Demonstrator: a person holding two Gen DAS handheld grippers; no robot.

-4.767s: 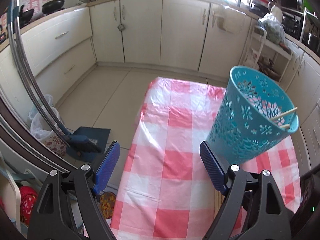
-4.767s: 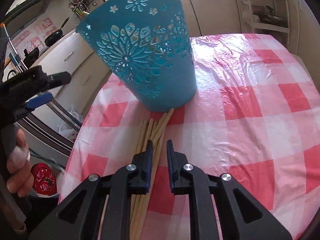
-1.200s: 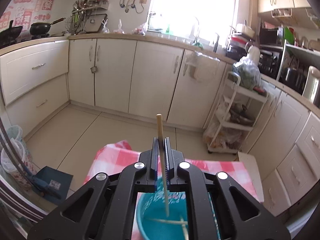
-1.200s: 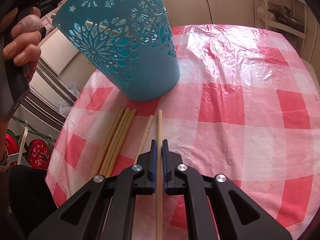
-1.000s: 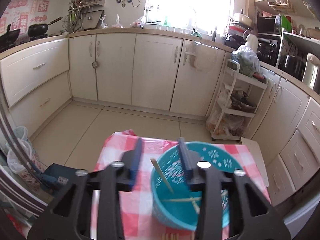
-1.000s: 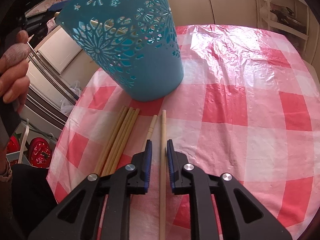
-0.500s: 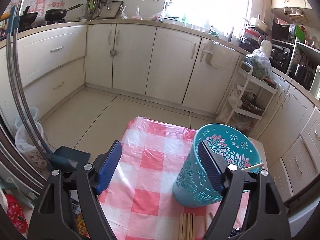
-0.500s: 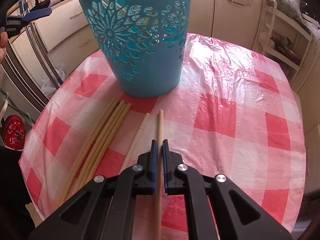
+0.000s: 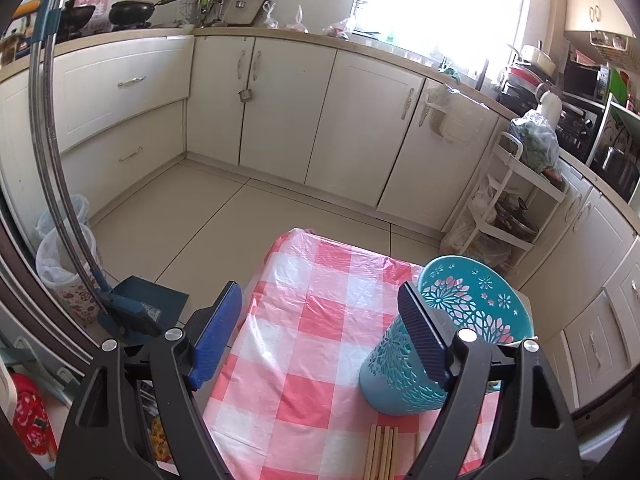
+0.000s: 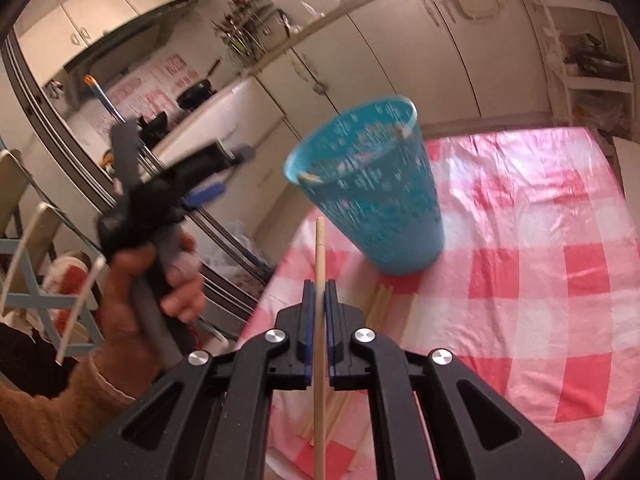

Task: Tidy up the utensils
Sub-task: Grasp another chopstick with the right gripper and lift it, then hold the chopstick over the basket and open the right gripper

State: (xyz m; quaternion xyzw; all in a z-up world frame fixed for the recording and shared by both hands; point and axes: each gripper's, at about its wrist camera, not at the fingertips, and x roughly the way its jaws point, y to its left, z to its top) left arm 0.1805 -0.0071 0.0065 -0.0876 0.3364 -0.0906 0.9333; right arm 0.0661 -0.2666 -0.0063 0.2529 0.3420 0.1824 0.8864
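Observation:
A teal perforated basket (image 9: 460, 336) stands on the pink checked tablecloth (image 9: 312, 344); it also shows in the right wrist view (image 10: 380, 200), with chopstick ends at its rim. My right gripper (image 10: 319, 290) is shut on one wooden chopstick (image 10: 319, 264), lifted above the table in front of the basket. Several chopsticks (image 10: 378, 300) lie on the cloth below; their ends show in the left wrist view (image 9: 382, 452). My left gripper (image 9: 320, 312) is open and empty, held high to the left of the basket, and appears in the right wrist view (image 10: 160, 196).
The table's left edge (image 9: 256, 292) drops to the floor, where a dustpan (image 9: 136, 304) and a lined bin (image 9: 60, 256) stand. Cabinets (image 9: 320, 120) run along the back. A white rack (image 9: 516, 208) stands right of the table.
My right gripper has lifted one chopstick off the cloth and tilted up. My left gripper let a chopstick into the basket a second ago, opened and drew back.

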